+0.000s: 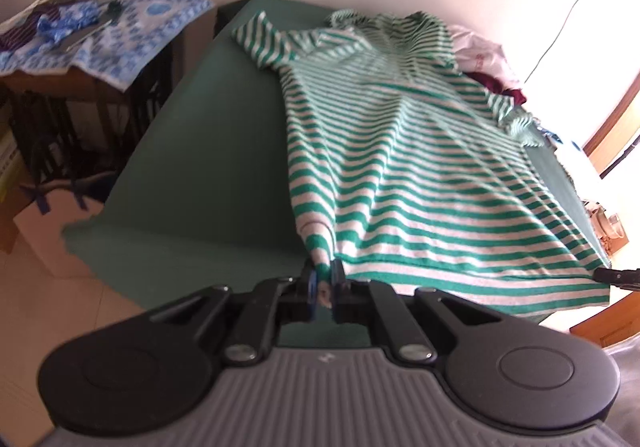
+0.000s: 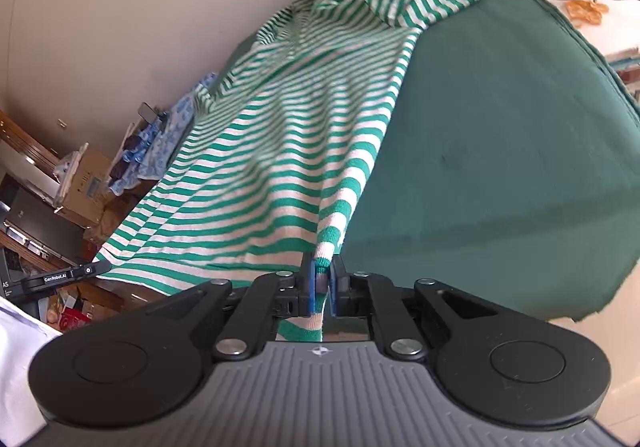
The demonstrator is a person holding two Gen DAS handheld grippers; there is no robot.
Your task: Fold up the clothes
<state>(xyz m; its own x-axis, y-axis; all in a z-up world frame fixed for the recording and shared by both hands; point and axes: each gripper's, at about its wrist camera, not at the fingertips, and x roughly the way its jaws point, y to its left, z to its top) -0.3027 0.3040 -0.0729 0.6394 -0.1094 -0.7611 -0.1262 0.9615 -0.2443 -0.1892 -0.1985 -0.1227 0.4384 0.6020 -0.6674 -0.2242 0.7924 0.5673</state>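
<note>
Your left gripper (image 1: 325,281) is pinched tight on one hem corner of the striped shirt (image 1: 400,151); your right gripper (image 2: 322,287) is clamped on the other corner. Its body lies spread full length across the green table cover (image 2: 500,151). No fold shows yet; everything remains.

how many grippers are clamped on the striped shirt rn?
2. Left gripper pinches the striped shirt at one hem corner; right gripper pinches the other. No others visible.
</note>
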